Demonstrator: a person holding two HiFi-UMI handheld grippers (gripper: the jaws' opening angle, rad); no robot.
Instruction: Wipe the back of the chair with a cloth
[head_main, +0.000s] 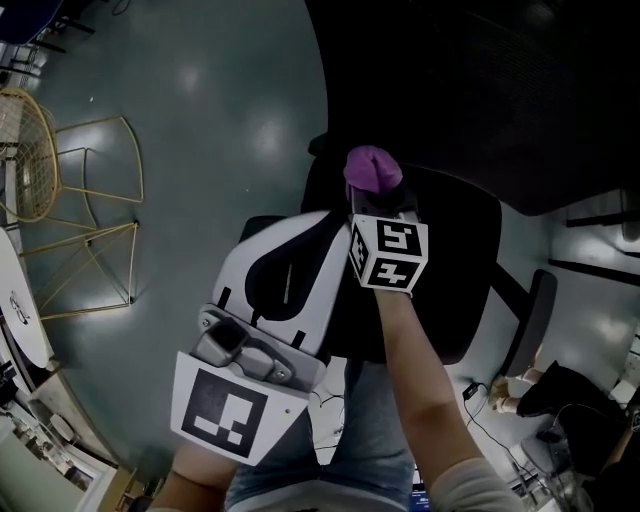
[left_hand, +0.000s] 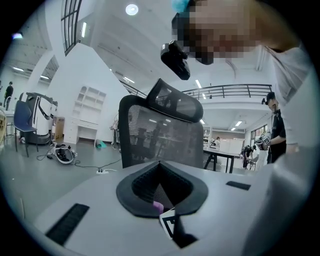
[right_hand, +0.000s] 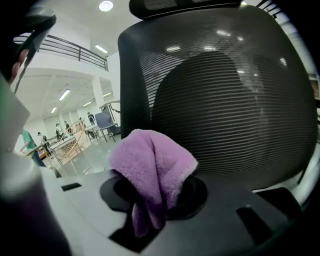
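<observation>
Wipe step is in hand. Right gripper (right_hand: 155, 196) is clenched on the purple cloth (right_hand: 152, 165), which bunches out past the jaws right in front of the mesh chair back (right_hand: 225, 100), low and toward its left side. I can't tell if it's touching yet.

Left gripper (head_main: 315, 235) is just beside it, near-left. Its jaws look closed with nothing in them.

Next move, I reckon: press the cloth flat on the mesh and sweep right and up, staying light because mesh gives.

Edges to watch are the back's left rim (right_hand: 125, 100) and the headrest (right_hand: 185, 7) above. Open floor (head_main: 200, 120) on the left, gold wire chairs (head_main: 90, 200) well apart, armrest (head_main: 535, 310) on the right.
</observation>
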